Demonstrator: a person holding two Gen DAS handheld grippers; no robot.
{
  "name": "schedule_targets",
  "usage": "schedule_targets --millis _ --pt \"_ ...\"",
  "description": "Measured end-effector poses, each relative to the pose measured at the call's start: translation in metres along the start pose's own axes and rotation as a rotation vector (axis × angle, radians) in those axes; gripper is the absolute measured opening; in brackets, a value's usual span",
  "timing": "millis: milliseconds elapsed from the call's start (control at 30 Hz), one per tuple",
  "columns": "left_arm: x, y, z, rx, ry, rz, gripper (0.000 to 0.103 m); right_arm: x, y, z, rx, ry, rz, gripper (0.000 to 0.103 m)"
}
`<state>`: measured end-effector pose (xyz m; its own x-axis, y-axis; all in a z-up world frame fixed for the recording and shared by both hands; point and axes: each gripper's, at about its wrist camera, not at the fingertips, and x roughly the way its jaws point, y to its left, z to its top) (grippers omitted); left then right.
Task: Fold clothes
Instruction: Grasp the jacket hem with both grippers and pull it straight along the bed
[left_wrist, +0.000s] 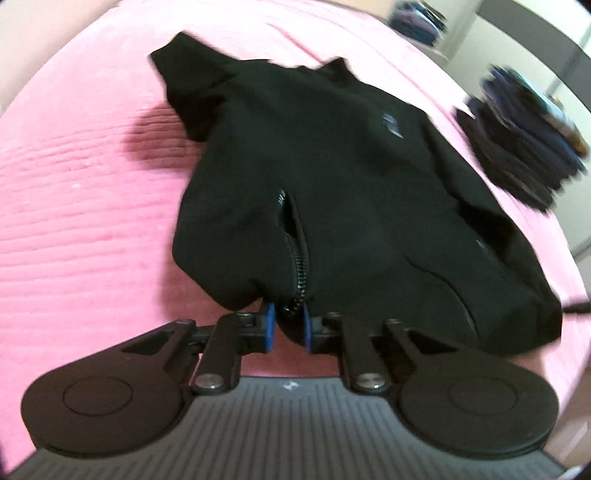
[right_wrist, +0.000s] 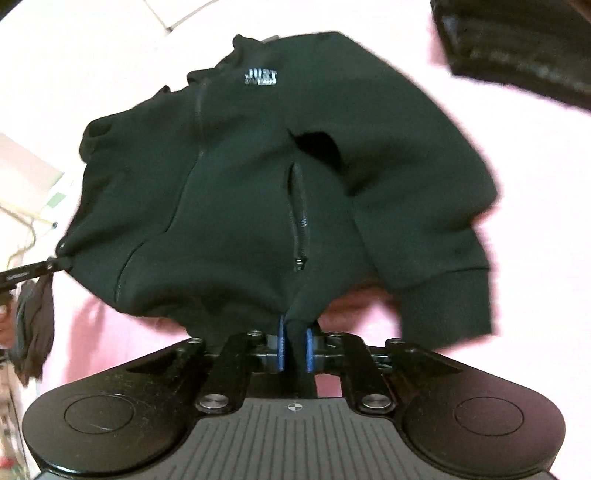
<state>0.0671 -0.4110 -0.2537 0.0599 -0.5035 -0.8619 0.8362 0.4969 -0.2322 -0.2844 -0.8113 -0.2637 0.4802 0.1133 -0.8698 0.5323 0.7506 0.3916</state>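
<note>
Here both claws are clenched on the bottom hem of a black fleece zip-front jacket, which lies spread on a pink ribbed bedspread with its collar at the end away from the cameras. The left claw pinches the hem at the foot of one pocket zipper, its blue pads closed on the cloth. The right claw grips the hem just below the other pocket zipper, a wedge of fabric caught between its pads.

In the right wrist view the jacket's long sleeve with its ribbed cuff hangs off the jacket's right side, and a silver printed logo sits near the collar. The left claw's arm shows at the jacket's far left hem corner. A stack of dark folded clothes rests beyond the jacket's right edge in the left wrist view.

By my reading, the step in hand is the lengthwise fold: the hem is gripped and raised slightly off the bedspread. The next move calls for carrying both claws together toward the collar, keeping the hem taut and level between them, so the lower half lands squarely over the chest. The loose sleeve looks likely to trail and may need tucking in.
</note>
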Motion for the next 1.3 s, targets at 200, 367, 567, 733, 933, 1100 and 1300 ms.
schedule_targets --millis 200,367,567,733,933,1100,1300 --pt "-0.056 -0.056 -0.065 -0.043 0.194 -0.127 0.018 -0.056 -0.021 -0.025 -0.039 0.133 -0.163 0.005" --pt "-0.041 -0.046 -0.123 -0.167 0.203 -0.055 0.027 -0.03 -0.042 -0.049 -0.003 0.175 -0.206 0.005" --pt "-0.007 -0.014 -0.164 -0.255 0.174 -0.022 0.048 -0.002 -0.051 -0.048 -0.019 0.178 -0.221 0.005" --pt "0.017 -0.014 -0.181 -0.293 0.172 -0.152 0.041 0.007 -0.064 -0.044 0.015 0.172 -0.212 0.005" --pt "-0.032 -0.006 -0.15 -0.246 0.176 -0.145 0.003 -0.015 -0.053 -0.012 -0.018 0.211 -0.192 0.004" --pt "-0.101 0.005 -0.116 -0.105 0.206 -0.004 0.0 -0.047 -0.034 0.002 -0.008 0.231 -0.16 0.004" --pt "-0.076 0.023 -0.145 -0.225 0.181 -0.031 0.008 -0.022 -0.038 -0.037 0.067 0.282 -0.181 0.004"
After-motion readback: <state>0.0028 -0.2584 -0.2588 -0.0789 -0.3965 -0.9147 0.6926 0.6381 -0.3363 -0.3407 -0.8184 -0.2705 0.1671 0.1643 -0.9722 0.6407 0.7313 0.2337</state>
